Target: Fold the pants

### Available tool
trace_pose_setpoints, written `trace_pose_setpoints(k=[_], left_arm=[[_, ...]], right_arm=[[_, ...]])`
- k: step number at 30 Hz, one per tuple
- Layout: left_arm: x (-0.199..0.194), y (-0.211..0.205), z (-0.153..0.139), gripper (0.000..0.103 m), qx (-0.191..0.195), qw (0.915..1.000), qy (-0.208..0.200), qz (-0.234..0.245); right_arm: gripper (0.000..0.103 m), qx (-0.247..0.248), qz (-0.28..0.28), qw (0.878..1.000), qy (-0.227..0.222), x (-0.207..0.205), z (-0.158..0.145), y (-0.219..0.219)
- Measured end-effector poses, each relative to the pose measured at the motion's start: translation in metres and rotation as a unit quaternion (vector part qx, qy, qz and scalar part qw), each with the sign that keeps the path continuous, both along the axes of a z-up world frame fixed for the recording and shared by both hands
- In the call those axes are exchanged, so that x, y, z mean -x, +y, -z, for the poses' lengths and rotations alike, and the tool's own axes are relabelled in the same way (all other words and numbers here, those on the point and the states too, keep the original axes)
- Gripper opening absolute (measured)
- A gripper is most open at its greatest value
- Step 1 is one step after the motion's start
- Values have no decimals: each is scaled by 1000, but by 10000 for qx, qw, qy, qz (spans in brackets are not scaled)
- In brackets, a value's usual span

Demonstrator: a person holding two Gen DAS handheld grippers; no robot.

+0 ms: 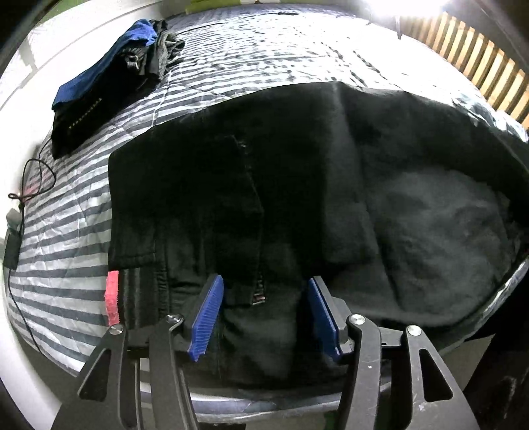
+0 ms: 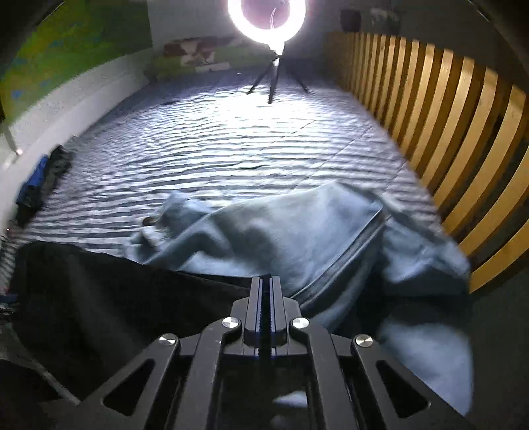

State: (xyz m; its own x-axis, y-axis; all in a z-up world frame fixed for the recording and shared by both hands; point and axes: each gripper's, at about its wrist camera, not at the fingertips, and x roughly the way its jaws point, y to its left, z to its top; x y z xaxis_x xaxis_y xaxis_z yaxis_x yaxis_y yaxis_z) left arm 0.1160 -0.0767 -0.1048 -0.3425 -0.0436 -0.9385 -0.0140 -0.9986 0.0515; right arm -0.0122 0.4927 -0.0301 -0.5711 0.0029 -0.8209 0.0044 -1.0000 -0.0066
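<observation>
Left gripper (image 1: 264,297) gapes wide over the black fleece-lined pants (image 1: 297,165) (waistband at six o'clock); right gripper (image 2: 265,281) clamped tight, empty.

Beyond the black pants (image 1: 264,172), which cover the near edge of the striped bedspread (image 2: 251,149), the middle of the bed lies open up to the ring light (image 2: 267,20) on its tripod at the far end. Left of the pants, a stack of folded clothes (image 1: 109,89) and a black cable (image 1: 36,178) take up the wall side. Right of the pants, a wooden slat railing (image 2: 439,125) closes that side off.
</observation>
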Motion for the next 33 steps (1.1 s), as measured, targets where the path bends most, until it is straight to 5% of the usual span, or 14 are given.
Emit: trace_pose_setpoints(k=[2, 4, 7, 12, 18, 22, 30, 33], left_arm=[[0, 1, 0, 57, 40, 10000, -11, 43], [-1, 3, 0, 57, 111, 9998, -62, 137], [-2, 6, -4, 57, 207, 9994, -162, 214], [0, 29, -25, 56, -276, 9989, 102, 362], [7, 100, -22, 56, -668, 9906, 164, 1180], [-5, 114, 3, 57, -475, 9872, -192, 1512], [-16, 82, -26, 57, -700, 9910, 154, 1128], [-9, 83, -22, 57, -721, 9911, 165, 1106]], right_arm=[[0, -365, 321, 9988, -81, 9, 7, 5], [1, -100, 275, 9994, -156, 10, 5, 8], [7, -229, 358, 9988, 241, -13, -18, 2], [10, 337, -675, 9967, 315, -49, -37, -60], [10, 1024, -1268, 9866, -91, -4, 12, -166], [10, 711, -1196, 9862, -900, 16, 75, -189], [14, 890, -1331, 9866, -312, -31, 18, -172], [16, 993, -1597, 9814, -377, -49, 25, -191]])
